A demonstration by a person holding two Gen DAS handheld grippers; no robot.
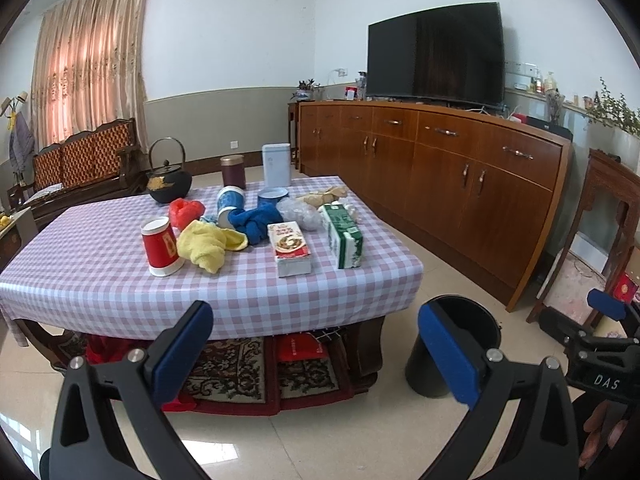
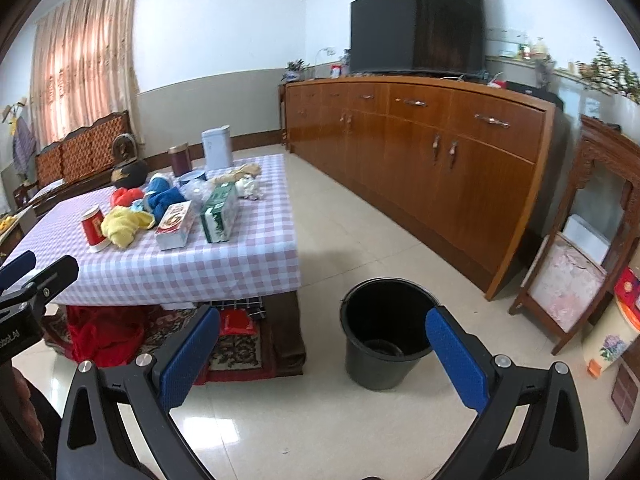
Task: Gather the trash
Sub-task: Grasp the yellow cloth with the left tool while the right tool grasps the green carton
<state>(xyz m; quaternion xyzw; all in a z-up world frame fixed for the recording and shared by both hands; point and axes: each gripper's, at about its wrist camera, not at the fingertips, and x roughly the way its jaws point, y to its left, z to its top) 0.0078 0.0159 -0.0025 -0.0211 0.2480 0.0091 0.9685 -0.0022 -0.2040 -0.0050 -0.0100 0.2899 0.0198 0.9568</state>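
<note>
A low table with a pink checked cloth (image 1: pixel 100 280) (image 2: pixel 256 256) carries a red paper cup (image 1: pixel 161 246) (image 2: pixel 93 233), a yellow rag (image 1: pixel 208 245) (image 2: pixel 123 224), a blue cloth (image 1: pixel 258 220), a red plastic bag (image 1: pixel 184 210), a tipped blue cup (image 1: pixel 230 204), a red-and-white carton (image 1: pixel 291 249) (image 2: pixel 174 226), a green carton (image 1: pixel 344 236) (image 2: pixel 219 216) and clear crumpled plastic (image 1: pixel 298 212). A black bucket (image 2: pixel 386 334) (image 1: pixel 460 344) stands on the floor right of the table. My left gripper (image 1: pixel 316 354) and right gripper (image 2: pixel 324 356) are both open and empty, well short of the table.
A black kettle (image 1: pixel 170 184), a maroon tin (image 1: pixel 233 171) and a white canister (image 1: pixel 277 164) stand at the table's far edge. A long wooden sideboard (image 1: pixel 440 184) with a TV (image 1: pixel 436 54) lines the right wall. A patterned rug (image 1: pixel 236 368) and red items lie under the table.
</note>
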